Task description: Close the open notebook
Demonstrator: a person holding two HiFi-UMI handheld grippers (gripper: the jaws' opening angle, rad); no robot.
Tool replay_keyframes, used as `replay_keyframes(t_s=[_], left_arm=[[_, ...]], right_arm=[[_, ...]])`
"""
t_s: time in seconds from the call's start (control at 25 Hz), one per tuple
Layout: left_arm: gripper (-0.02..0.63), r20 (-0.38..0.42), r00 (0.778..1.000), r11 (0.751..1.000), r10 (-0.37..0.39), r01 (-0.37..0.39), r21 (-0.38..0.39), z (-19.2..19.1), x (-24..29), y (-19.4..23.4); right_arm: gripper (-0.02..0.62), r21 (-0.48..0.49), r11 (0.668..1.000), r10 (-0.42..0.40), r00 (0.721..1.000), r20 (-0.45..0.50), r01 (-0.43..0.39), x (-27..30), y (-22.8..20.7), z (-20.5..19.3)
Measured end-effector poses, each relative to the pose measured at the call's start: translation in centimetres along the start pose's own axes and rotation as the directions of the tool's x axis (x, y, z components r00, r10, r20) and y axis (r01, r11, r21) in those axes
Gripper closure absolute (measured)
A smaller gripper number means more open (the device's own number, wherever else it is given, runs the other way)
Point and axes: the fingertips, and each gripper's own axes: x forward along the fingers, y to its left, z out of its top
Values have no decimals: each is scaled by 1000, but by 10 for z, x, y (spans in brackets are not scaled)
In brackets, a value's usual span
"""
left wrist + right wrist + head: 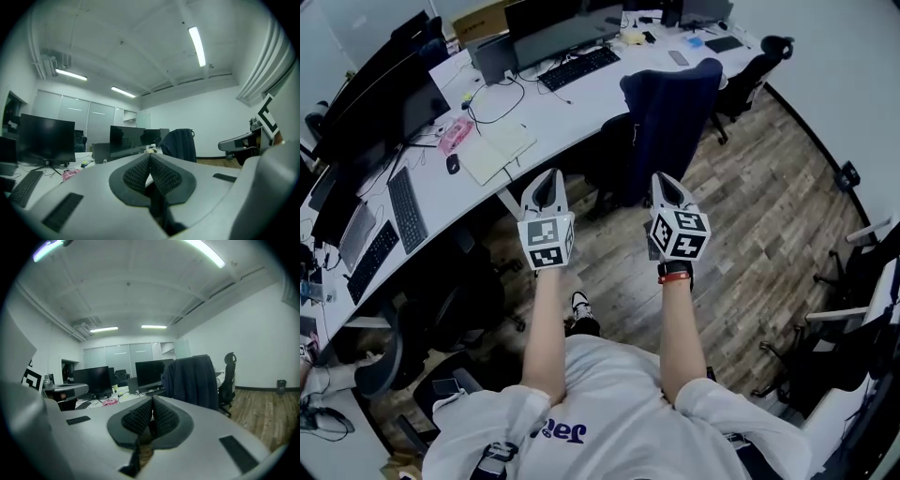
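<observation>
With left gripper (pixel 548 174) & right gripper (pixel 667 177) both closed & empty, the open notebook (pixel 497 150) lies flat on the desk (pixel 572 98), well apart; we judge it light w/ floppy pages, so lift one cover's outer edge.

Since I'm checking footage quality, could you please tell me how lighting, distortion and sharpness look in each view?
Head view: evenly lit and sharp, the open notebook clear, the desk edge bowed by the wide lens. Left gripper view: fisheye with black corners, ceiling lamp blown out. Right gripper view: same fisheye and black corners.
</observation>
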Motion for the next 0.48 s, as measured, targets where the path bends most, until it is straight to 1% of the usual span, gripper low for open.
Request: replay_keyframes(t_s=[0.08,0.2,0.36,0.48], left_arm=[[586,-12,1000,1000,22,-22,5,-2,13,22],[586,-12,999,999,35,-35,-1,0,32,62],[586,1,998,998,65,-65,-9,3,46,118],[586,11,995,995,97,-97,-25,3,50,154]], right_arm=[[594,-12,1000,15,1000,-1,-15,22,12,4],[594,-28,999,38,999,4,-38,61,36,15],[594,-39,996,83,996,11,-83,113,79,26],[594,-68,990,128,992,16,-127,146,114,33]])
